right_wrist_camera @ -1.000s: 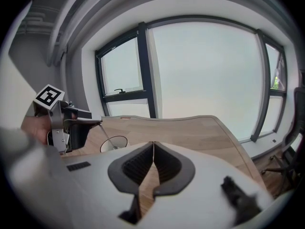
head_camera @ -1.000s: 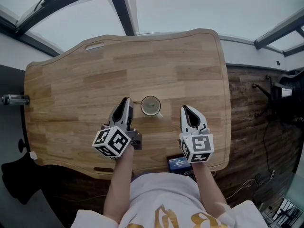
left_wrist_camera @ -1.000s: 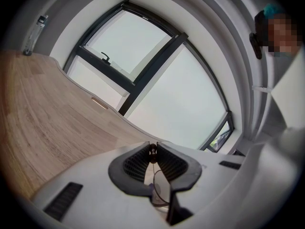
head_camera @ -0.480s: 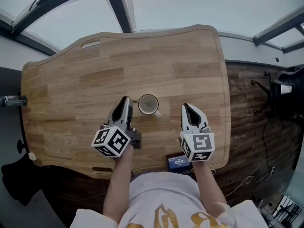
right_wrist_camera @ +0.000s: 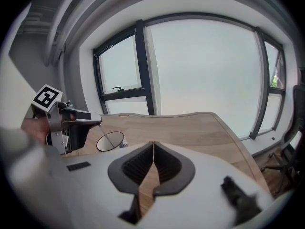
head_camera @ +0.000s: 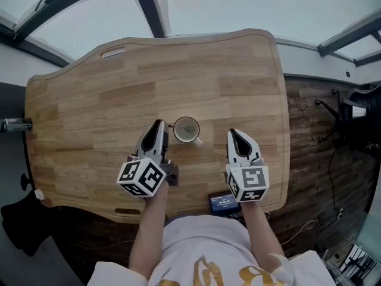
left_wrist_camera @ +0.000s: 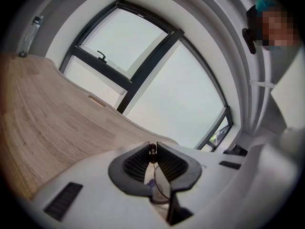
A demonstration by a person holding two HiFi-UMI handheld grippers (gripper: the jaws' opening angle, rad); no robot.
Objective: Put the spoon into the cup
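Note:
A white cup (head_camera: 187,130) stands on the wooden table (head_camera: 89,100), between my two grippers. My left gripper (head_camera: 158,124) is just left of the cup and is shut on the thin handle of a spoon (head_camera: 170,127). In the right gripper view the spoon (right_wrist_camera: 106,132) slants down from the left gripper's tip (right_wrist_camera: 97,120) into the cup (right_wrist_camera: 110,140). The handle end (left_wrist_camera: 152,152) shows pinched between the jaws of the left gripper (left_wrist_camera: 153,147). My right gripper (head_camera: 233,134) hovers right of the cup, shut with nothing in it (right_wrist_camera: 153,144).
A small device with a lit screen (head_camera: 223,203) lies at the table's near edge by my body. A bottle (head_camera: 15,124) stands at the far left edge. An office chair (head_camera: 357,118) is on the floor to the right. Large windows lie beyond the table.
Almost nothing has changed. Both grippers and the cup hold their places, and the head camera has shifted slightly.

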